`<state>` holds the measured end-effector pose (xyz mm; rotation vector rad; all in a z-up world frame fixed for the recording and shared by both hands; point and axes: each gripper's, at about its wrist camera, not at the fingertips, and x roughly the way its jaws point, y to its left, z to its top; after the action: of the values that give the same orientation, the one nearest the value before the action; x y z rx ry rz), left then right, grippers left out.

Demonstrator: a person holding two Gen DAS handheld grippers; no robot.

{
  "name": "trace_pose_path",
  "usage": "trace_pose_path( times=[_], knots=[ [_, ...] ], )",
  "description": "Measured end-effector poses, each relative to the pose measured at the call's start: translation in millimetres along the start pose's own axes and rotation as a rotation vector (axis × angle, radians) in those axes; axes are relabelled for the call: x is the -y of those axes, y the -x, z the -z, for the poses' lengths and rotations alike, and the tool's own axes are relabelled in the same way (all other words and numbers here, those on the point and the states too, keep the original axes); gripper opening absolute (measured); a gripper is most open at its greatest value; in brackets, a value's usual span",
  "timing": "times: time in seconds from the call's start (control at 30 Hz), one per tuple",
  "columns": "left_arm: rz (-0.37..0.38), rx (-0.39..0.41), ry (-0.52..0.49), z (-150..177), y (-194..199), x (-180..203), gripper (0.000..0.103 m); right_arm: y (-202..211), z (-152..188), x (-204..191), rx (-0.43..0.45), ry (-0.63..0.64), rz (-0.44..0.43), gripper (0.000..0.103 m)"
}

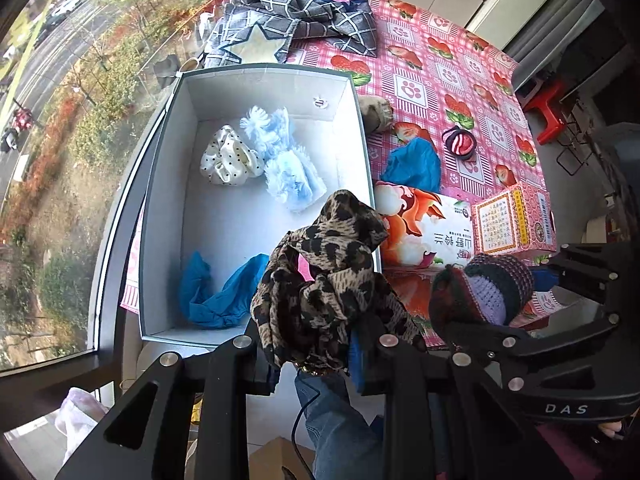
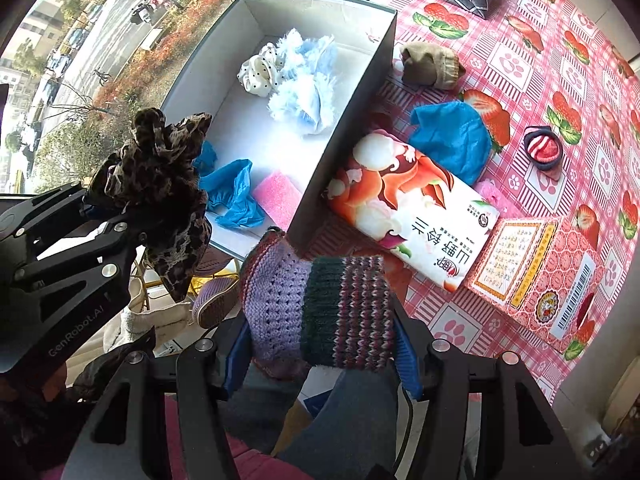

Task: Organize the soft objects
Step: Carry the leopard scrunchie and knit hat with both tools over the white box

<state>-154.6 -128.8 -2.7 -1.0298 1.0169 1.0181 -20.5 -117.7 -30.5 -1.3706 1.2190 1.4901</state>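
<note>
1. The left tongs (image 1: 316, 344) are clenched on a leopard-print scarf (image 1: 320, 272), gathered in a bunch that hangs from the tips, probably so it lifts in one piece.
2. The right tongs (image 2: 320, 344) are clenched on a striped knitted piece (image 2: 316, 308), wedged between the pads.
3. Both cloths hang near the close end of an open grey box (image 1: 160, 160), likely their destination.
4. The box already holds a blue glove (image 1: 216, 292), a spotted white cloth (image 1: 228, 160) and a fluffy pale-blue cloth (image 1: 284, 168).
5. More soft things wait on the strawberry-print tablecloth (image 2: 520, 60): another blue glove (image 2: 448, 140), a brown sock (image 2: 432, 64).
</note>
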Motion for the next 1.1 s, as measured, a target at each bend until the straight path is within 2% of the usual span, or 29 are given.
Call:
trace_pose_path(
  times=[0.6, 1.1],
  knots=[
    [-0.074, 0.006, 0.106, -15.9, -11.6, -34.7, 0.029, 8.3, -46.1, -16.2, 0.047, -0.001, -0.009, 0.061],
    [-0.087, -0.004, 0.116, -26.5, -19.2, -39.0, 0.029, 12.9, -67.0, -14.7, 0.066, -0.026, -0.026, 0.061]
  ],
)
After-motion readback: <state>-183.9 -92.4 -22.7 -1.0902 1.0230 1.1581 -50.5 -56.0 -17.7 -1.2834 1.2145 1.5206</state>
